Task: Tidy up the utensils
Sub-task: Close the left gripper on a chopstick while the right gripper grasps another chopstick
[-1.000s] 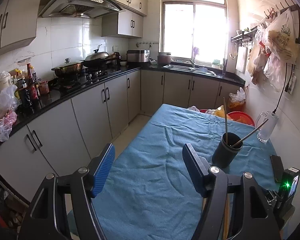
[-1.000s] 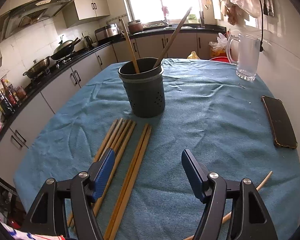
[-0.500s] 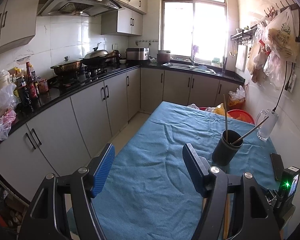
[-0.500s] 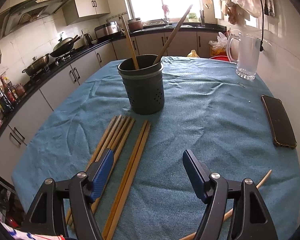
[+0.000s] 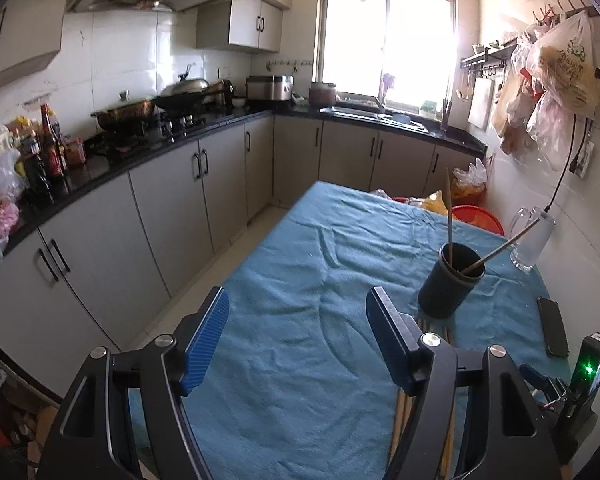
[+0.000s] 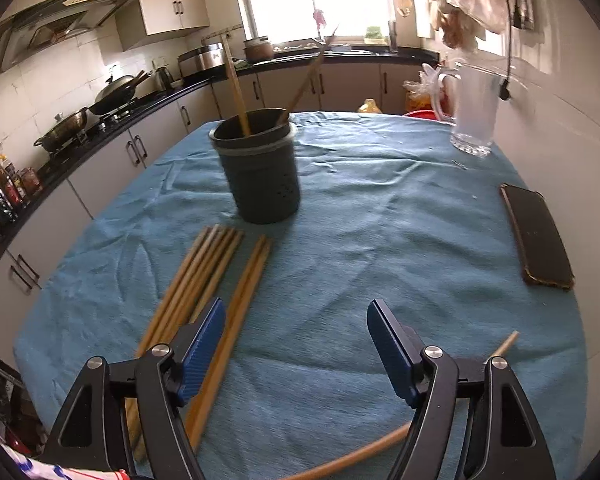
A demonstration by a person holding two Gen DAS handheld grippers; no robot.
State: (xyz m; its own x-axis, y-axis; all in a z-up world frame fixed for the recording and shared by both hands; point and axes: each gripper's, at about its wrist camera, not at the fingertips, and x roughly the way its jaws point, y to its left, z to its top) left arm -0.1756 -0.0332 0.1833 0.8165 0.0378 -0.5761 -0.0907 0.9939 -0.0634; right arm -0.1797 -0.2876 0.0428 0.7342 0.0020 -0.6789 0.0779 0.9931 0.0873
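- Dark utensil holder [image 6: 260,172] ahead of released right gripper [image 6: 296,344], two chopsticks [image 6: 236,88] standing inside.
- Loose chopsticks [image 6: 208,276] flat on blue-clothed counter [image 6: 380,240], beside its left finger.
- Left gripper [image 5: 296,340] likewise released, empty.

One dark utensil holder [image 6: 260,168] stands on the desk [image 6: 380,240] with two chopsticks [image 6: 236,88] in it; six more lie in a bunch beside it [image 6: 204,276], a group of four and a pair; one further chopstick [image 6: 504,344] lies apart. One phone [image 6: 538,236] and one glass mug [image 6: 474,112] are there; two pans [image 5: 126,114] sit on the stove.
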